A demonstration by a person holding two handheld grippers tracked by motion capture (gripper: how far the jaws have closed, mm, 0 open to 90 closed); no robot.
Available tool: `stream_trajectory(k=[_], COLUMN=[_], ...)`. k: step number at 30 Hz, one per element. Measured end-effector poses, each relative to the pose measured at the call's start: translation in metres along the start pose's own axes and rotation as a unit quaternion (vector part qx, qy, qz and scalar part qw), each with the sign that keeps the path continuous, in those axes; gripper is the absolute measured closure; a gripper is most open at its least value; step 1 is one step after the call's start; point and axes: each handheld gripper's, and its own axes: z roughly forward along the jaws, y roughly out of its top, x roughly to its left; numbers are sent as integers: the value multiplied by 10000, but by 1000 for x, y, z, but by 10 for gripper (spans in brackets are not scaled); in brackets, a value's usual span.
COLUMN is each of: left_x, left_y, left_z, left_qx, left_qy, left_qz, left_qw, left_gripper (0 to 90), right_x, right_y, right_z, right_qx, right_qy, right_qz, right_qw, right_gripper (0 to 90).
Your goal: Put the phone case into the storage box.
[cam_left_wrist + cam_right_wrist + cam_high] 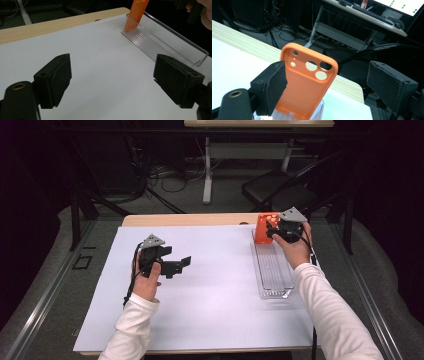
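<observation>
An orange phone case [262,228] stands tilted with its lower end in the far end of a clear plastic tray [273,272]. My right gripper [272,231] is right at the case, held in a hand. In the right gripper view the camera-cutout end of the case [308,82] rises between the jaws, close against the left one, and the right gripper [327,72] is open wide. My left gripper [181,263] hovers over the white sheet at the left, open and holding nothing. In the left gripper view, the left gripper [112,65] faces the tray [175,43] and the case [136,13].
A white sheet [210,295] covers most of the wooden table [190,219]. Beyond the far edge are a black chair [280,190], another table's leg [207,170], cables and dark floor. The tray lies along the sheet's right side.
</observation>
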Motion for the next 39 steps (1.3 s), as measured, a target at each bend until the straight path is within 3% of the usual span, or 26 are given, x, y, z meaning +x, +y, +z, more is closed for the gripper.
stream_trajectory(k=[4, 8, 15, 23, 33, 39], left_x=[-1, -1, 0, 0, -1, 0], left_y=[-1, 0, 0, 0, 0, 0], left_z=[0, 0, 0, -2, -1, -3], left_qx=[12, 7, 14, -7, -13, -6], left_qy=[-12, -24, -28, -56, -77, -100], left_qz=[92, 67, 42, -13, -14, -7], left_qw=[10000, 10000, 10000, 10000, 10000, 9999], left_gripper=[152, 152, 151, 152, 152, 152], right_x=[1, 0, 2, 2, 6, 8], right_y=[3, 6, 11, 14, 16, 18], right_z=[-2, -1, -6, -10, -14, -17], right_qx=[55, 137, 269, 337, 474, 544], right_qy=[194, 384, 634, 761, 810, 1030], right_qz=[181, 524, 733, 871, 763, 779], right_qw=[9996, 9978, 9949, 9927, 9927, 9901], right_gripper=[147, 145, 143, 111, 73, 74])
